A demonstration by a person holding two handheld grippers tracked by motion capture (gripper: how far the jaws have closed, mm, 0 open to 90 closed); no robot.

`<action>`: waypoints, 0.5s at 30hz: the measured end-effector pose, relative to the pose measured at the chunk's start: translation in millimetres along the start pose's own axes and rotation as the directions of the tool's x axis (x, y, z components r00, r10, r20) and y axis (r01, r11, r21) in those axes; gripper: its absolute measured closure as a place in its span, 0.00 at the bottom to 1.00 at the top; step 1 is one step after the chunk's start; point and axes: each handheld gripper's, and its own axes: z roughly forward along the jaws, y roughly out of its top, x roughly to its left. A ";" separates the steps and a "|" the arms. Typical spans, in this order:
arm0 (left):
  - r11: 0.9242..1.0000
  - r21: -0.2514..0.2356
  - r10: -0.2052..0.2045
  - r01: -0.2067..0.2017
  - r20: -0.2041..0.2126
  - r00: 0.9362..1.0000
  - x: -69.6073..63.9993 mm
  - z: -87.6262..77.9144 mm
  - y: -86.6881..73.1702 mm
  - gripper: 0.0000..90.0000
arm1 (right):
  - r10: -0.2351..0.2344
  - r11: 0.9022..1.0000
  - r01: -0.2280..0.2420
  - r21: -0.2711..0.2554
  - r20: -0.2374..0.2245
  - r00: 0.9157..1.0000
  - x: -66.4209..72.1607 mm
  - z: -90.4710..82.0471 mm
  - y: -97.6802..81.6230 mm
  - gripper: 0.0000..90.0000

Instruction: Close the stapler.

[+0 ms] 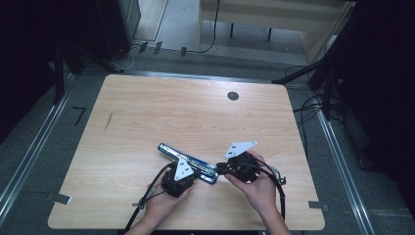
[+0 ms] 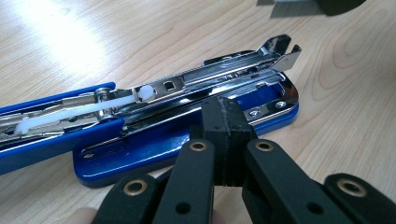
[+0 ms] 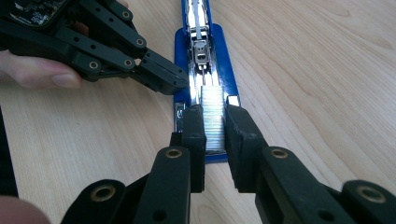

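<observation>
Right gripper view: right tongs [image 3: 215, 135] pinch ridged silver staples [image 3: 213, 116] over glossy blue stapler [image 3: 224, 51]; left tongs [image 2: 223, 140] pressed together

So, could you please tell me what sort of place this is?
Probably a lab or office workroom: a bare wooden table with an opened blue stapler, cables across the grey floor, and a desk beyond.

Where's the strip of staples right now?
In the right gripper view the staple strip sits between the right gripper's jaws, over the near end of the opened blue stapler, with the left gripper just beside it.
</observation>
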 end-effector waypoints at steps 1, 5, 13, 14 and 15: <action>1.000 0.000 0.000 0.000 0.000 1.000 0.0 0.0 0.0 1.00 | 0.000 1.000 0.000 0.001 0.001 1.000 0.3 1.3 0.7 0.89; 1.000 0.000 0.000 0.000 0.001 1.000 0.0 0.0 0.0 1.00 | 0.004 1.000 -0.004 0.005 -0.002 1.000 1.0 4.3 2.8 0.89; 1.000 -0.001 0.002 -0.002 0.000 1.000 -0.2 0.1 -0.1 1.00 | -0.012 1.000 0.012 0.014 -0.009 1.000 0.2 10.0 8.2 0.89; 1.000 -0.001 0.002 -0.002 -0.001 1.000 -0.2 0.1 0.0 1.00 | -0.015 1.000 0.015 0.016 -0.010 1.000 0.3 10.4 9.1 0.89; 1.000 0.002 0.003 -0.003 0.000 1.000 -0.2 -0.1 0.0 1.00 | -0.014 1.000 0.014 0.018 -0.010 1.000 0.5 10.8 10.1 0.89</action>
